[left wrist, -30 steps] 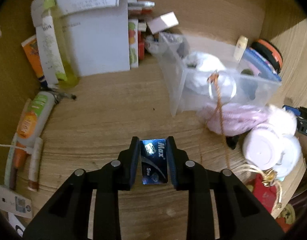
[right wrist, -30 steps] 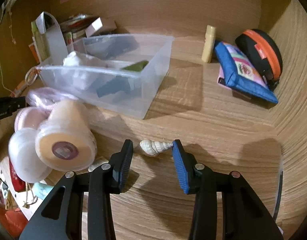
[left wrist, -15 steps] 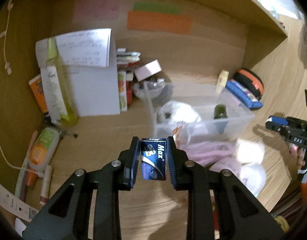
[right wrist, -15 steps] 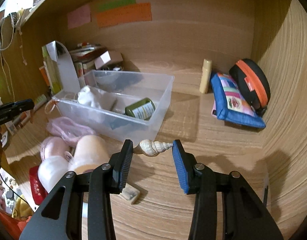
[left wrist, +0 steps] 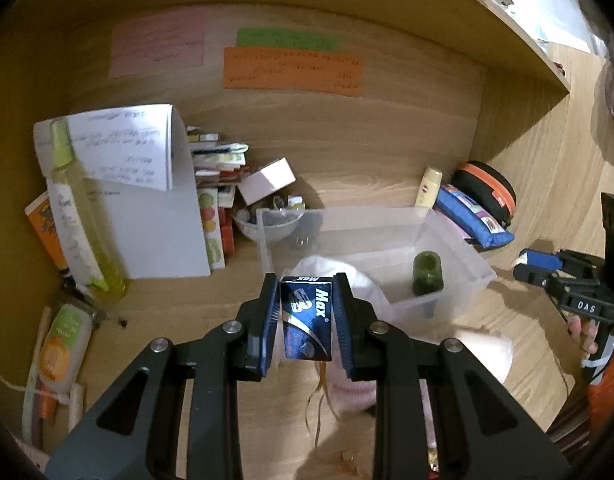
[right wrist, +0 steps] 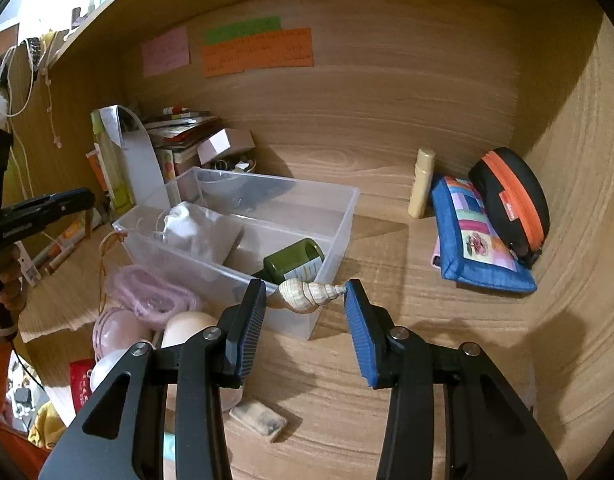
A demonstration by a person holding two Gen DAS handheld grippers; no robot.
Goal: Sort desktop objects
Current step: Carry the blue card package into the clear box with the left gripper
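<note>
Both your grippers have come up off the desk since a second ago, and the back wall's sticky notes now fill the top of each view. Your left gripper [left wrist: 306, 322] is clamped on the blue Max box [left wrist: 307, 322], its pads pressing both sides, the box upright and hanging in front of the near-left corner of the clear plastic bin [left wrist: 459, 248]. Your right gripper [right wrist: 306, 320] is pinched on the spiral seashell [right wrist: 309, 295], lengthwise, blunt end against the left pad and tip against the right, clear of the wooden desktop [right wrist: 427, 340] and just at the bin's near corner. Inside the bin lie a green jar [right wrist: 293, 265] on its side and a white pouch [right wrist: 185, 218]. A blue patchwork pouch [right wrist: 477, 242] leans against the black-and-orange case [right wrist: 511, 204] at far right.
</note>
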